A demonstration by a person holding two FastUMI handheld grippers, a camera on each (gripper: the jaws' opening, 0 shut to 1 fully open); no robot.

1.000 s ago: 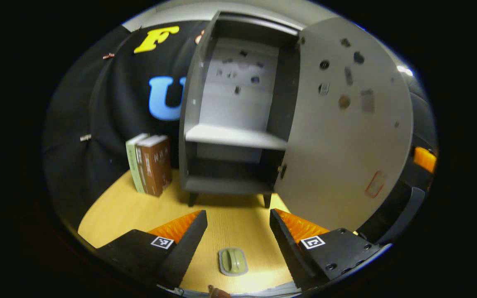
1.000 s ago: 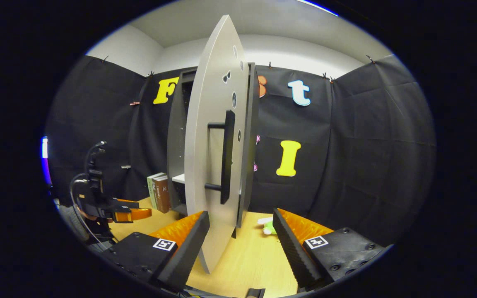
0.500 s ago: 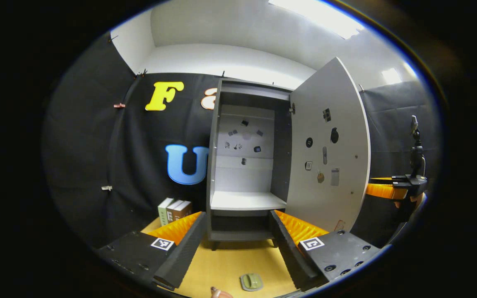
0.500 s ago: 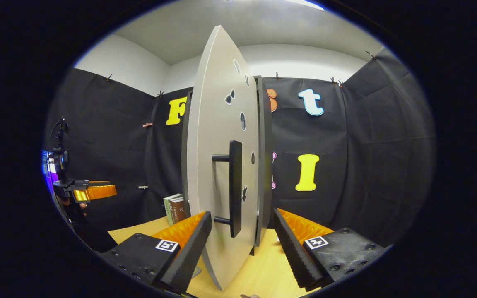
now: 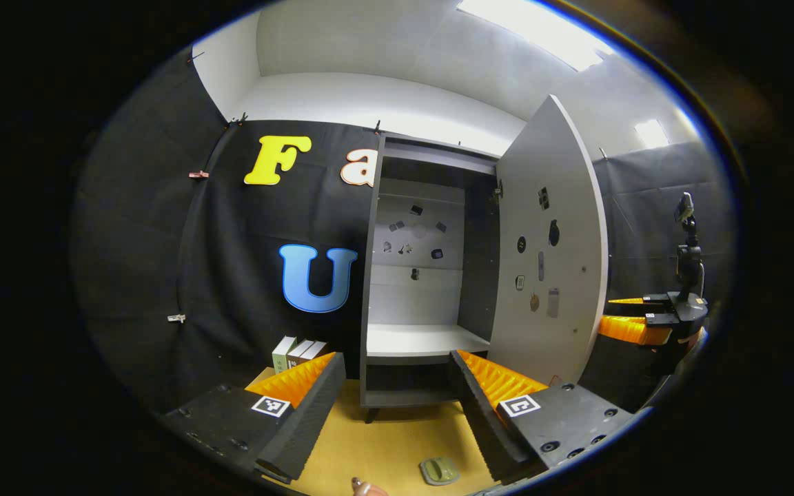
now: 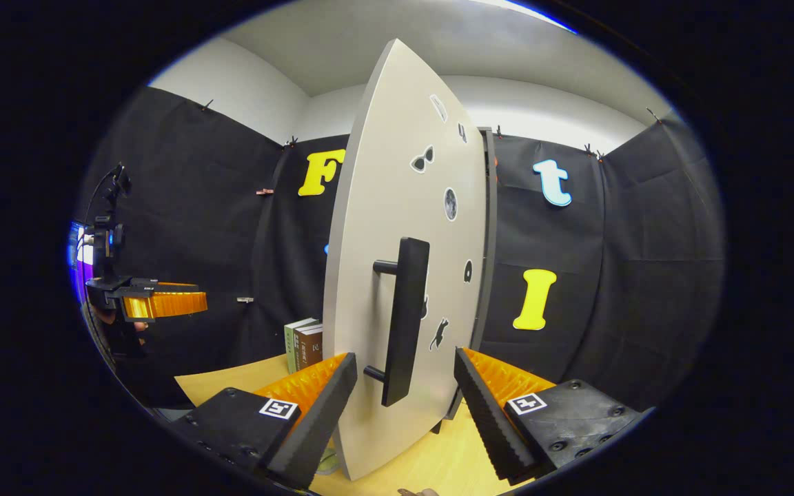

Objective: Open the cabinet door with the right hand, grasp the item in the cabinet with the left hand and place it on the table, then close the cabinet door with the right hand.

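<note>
Left gripper view – faces open cabinet (image 5: 424, 289) interior, mid-range; right gripper view – close on door (image 6: 397, 289) outside; both share door.

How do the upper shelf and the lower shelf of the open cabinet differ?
The upper shelf is light and well lit; the lower shelf is dark and in shadow. The upper shelf has tall space above it; the lower shelf sits in a low compartment just above the cabinet's legs. Both hold nothing that I can see.

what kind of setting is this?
Likely a staged data-collection booth, not a home: black cloth walls, a small grey cabinet standing on a wooden table, a few books as props.
</note>
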